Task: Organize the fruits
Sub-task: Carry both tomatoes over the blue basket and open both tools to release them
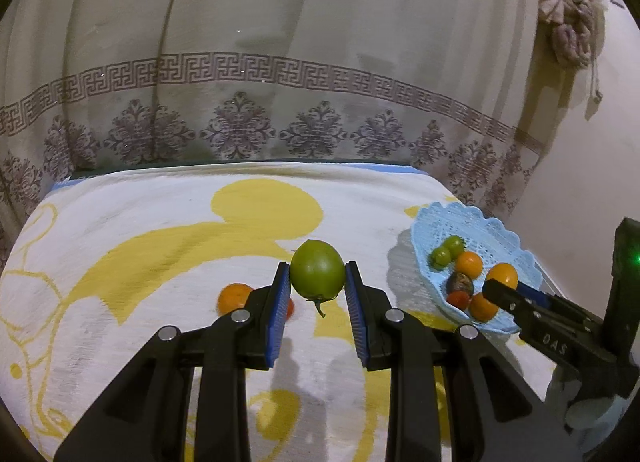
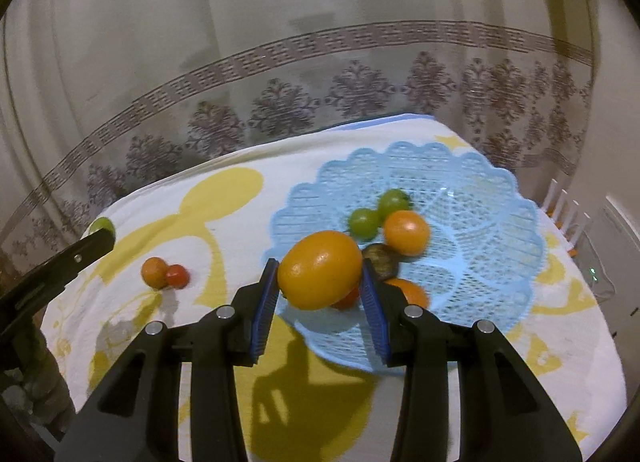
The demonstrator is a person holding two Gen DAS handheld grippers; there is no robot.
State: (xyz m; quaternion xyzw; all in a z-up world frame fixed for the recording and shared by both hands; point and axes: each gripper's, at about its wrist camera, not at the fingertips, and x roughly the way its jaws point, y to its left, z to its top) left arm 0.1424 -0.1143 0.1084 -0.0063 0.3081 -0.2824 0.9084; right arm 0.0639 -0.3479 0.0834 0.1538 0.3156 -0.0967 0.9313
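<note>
My left gripper (image 1: 317, 277) is shut on a large green fruit (image 1: 317, 268) with a short stalk, held above the cloth-covered table (image 1: 160, 230). An orange fruit (image 1: 234, 297) lies on the cloth just left of its fingers. My right gripper (image 2: 320, 276) is shut on a big orange fruit (image 2: 320, 270) over the near left rim of the light blue lace basket (image 2: 480, 262). Inside the basket lie two small green fruits (image 2: 364, 222), an orange one (image 2: 406, 232), a dark one (image 2: 380, 256) and more orange partly hidden behind the fingers. The basket (image 1: 496, 230) also shows at the right of the left wrist view.
A small orange fruit (image 2: 154, 272) and a red one (image 2: 177, 276) sit together on the white-and-yellow cloth left of the basket. A patterned curtain (image 1: 280, 62) hangs close behind the table. The table's right edge drops off just past the basket.
</note>
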